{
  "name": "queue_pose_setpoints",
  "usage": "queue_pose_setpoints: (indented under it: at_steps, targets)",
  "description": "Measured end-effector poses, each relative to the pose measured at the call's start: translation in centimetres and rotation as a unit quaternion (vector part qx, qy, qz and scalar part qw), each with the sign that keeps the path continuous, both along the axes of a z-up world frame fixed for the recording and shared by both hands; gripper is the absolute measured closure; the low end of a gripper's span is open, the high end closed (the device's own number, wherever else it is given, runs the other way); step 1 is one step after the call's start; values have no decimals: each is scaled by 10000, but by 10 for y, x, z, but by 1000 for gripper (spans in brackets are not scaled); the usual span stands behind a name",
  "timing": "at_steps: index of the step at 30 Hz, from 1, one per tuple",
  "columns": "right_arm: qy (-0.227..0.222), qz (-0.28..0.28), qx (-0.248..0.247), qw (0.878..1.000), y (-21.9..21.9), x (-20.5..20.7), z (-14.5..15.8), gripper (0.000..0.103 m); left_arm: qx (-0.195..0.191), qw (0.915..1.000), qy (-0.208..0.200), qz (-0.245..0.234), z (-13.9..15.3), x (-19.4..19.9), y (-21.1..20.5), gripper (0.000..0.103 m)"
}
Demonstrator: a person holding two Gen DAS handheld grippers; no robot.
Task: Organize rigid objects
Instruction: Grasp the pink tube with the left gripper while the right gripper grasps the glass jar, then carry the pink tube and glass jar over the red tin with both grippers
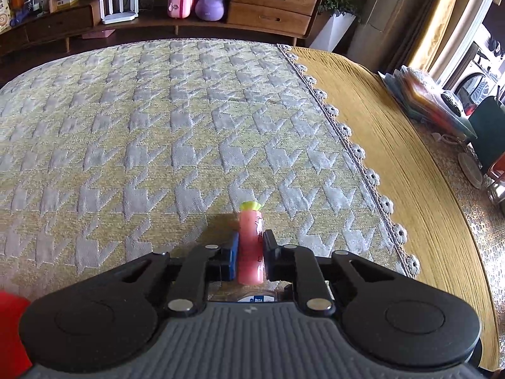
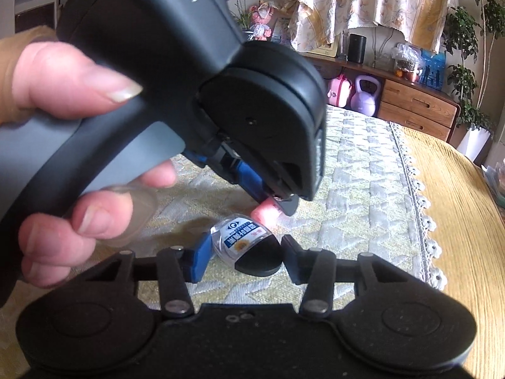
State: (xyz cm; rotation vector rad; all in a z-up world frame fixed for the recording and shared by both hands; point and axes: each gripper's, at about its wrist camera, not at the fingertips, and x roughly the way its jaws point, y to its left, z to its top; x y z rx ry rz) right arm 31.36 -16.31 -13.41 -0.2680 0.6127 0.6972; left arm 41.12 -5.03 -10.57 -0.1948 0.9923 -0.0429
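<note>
Left gripper (image 1: pixel 251 246) clamped tight on pink tube (image 1: pixel 250 246) w/ yellow-green cap, tube pointing fwd between the pads, over the grey-yellow quilt (image 1: pixel 157 126). In right wrist view the same gripper (image 2: pixel 277 203) comes in from upper left, person's hand (image 2: pixel 63 126) around its grip; only the pink tube end (image 2: pixel 263 213) shows at its tip.

Right gripper (image 2: pixel 243 259) partly open around a small clear jar (image 2: pixel 240 243) w/ blue-white label and black lid, jar tilted, lid toward camera. Blue pad on left touches jar side; black finger (image 2: pixel 292 252) on right sits just beside the lid, can't tell if it touches, so no firm grip visible. Jar just below the tube end, near it.

Right of quilt: lace trim (image 1: pixel 356 151), then yellow cloth (image 1: pixel 394 145). Purple kettlebell (image 1: pixel 210 1) on shelf at back.
</note>
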Motion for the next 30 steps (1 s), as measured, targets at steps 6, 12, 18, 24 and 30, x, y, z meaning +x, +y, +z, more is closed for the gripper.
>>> queue_pose_setpoints:
  at_steps: [6,12,18,24,30]
  targets:
    - [165,-272,85,9995,-8,-8,6,56,-47,9999,14,99,6,-17,8,87]
    - [352,-495,178,9980,-26,-34,19,56,-70,9998,46,175,19,-46,13,87]
    - [401,-609,194,9972,-37,-62,37,56,-181,9997,-89,129,40,-83,13,87]
    - [475,-636,230,9966,-41,-85,61,56,-182,9995,-242,14,64,-123,16,87]
    - [379,-644,261,9969,-40,-110,84,56,-232,9992,-334,22,79,-160,32,87]
